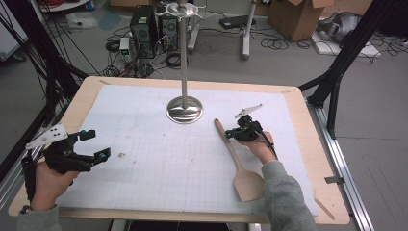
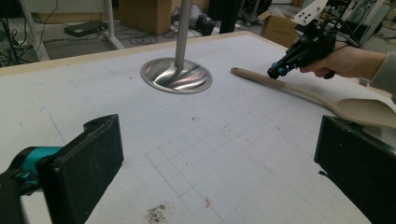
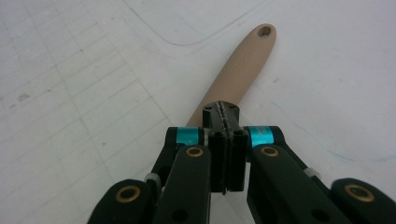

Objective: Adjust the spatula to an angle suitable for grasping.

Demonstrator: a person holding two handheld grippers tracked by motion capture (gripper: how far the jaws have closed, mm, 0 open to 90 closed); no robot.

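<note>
A wooden spatula (image 1: 235, 159) lies on the white grid mat (image 1: 144, 159), handle pointing away, blade near the front edge. My right gripper (image 1: 227, 135) is shut, its tips touching or just above the handle's right side. In the right gripper view the jaws (image 3: 221, 109) press flat together with nothing between them, and the handle (image 3: 238, 70) runs on beyond them. My left gripper (image 1: 96, 144) is open at the table's left edge, holding nothing. In the left gripper view its jaws (image 2: 219, 172) stand wide apart, with the spatula (image 2: 303, 93) and the right gripper (image 2: 276, 71) farther off.
A metal stand with a round base (image 1: 184, 109) and a tall pole rises at the mat's far middle, close to the spatula's handle end. A small dirt speck (image 1: 121, 155) lies near the left gripper. Computers, cables and boxes sit on the floor beyond the table.
</note>
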